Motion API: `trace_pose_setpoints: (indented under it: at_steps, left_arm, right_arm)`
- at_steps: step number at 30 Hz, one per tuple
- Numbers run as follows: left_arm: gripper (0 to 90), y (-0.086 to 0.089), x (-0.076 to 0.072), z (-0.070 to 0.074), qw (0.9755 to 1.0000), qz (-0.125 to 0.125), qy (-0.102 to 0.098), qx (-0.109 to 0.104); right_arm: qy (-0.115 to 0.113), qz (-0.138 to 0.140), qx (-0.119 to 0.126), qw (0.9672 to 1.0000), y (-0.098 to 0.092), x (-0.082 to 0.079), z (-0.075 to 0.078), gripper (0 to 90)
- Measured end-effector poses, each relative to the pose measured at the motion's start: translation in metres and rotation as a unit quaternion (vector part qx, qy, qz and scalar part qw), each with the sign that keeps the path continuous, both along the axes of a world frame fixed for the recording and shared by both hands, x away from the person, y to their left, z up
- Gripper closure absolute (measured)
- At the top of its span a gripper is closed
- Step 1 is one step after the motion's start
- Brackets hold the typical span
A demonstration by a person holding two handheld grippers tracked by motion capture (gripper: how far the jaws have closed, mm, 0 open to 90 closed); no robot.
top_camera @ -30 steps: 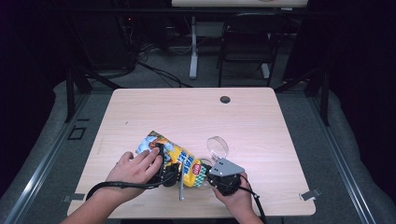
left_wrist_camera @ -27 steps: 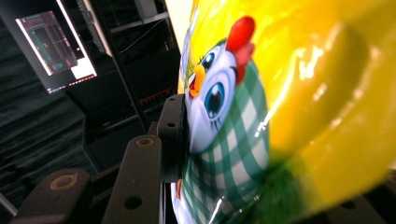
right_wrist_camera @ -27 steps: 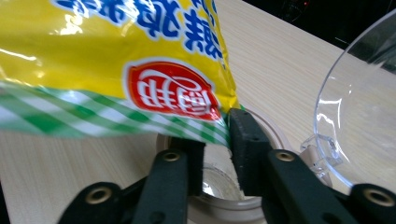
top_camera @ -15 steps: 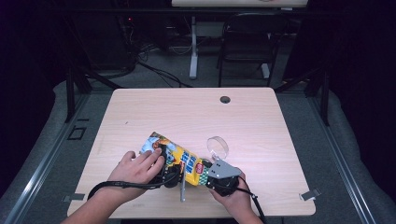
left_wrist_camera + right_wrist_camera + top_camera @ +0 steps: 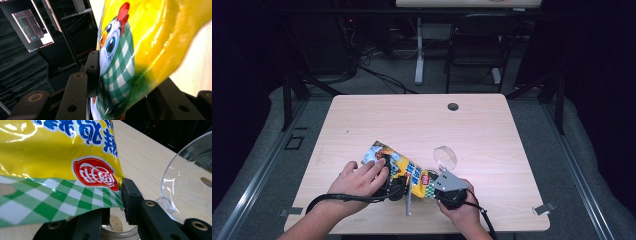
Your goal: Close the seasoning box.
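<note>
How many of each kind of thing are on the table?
Yellow snack bag: 1
Clear plastic cup: 1
Small jar of grains: 1
Grippers: 2, left gripper, right gripper
Total: 5

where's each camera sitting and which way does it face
High view: above the person's side, looking forward and down on the table; both hands, left gripper and right gripper hold a yellow snack bag.
Left gripper view: rides the left gripper, looking along its jaws at the bag's chicken print.
Right gripper view: rides the right gripper, facing the bag's checked edge, a clear lid beside.
All three share the bag.
</note>
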State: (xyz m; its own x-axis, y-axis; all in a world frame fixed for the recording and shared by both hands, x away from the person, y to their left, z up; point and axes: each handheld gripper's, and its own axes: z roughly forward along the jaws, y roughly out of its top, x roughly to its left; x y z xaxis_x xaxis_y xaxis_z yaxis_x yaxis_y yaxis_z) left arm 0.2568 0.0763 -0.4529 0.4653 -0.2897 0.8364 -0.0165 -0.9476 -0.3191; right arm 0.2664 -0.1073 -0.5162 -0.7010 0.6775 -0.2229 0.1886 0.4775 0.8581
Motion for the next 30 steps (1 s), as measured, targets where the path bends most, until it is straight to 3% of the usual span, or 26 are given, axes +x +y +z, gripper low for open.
trace_pose_setpoints:
  at_steps: [8,30]
  left_arm:
    - [65.3,-0.002,-0.0008,0.0046,1.0,0.001,-0.001,0.006]
    - [65.5,-0.0055,0.0001,0.0053,0.9997,-0.007,0.0,0.025]
  right_arm:
    - [-0.008,0.0,0.004,1.0,-0.0006,-0.0026,0.0031,82.6]
    - [0.003,0.01,0.004,0.9999,-0.0018,-0.0079,0.0068,87.5]
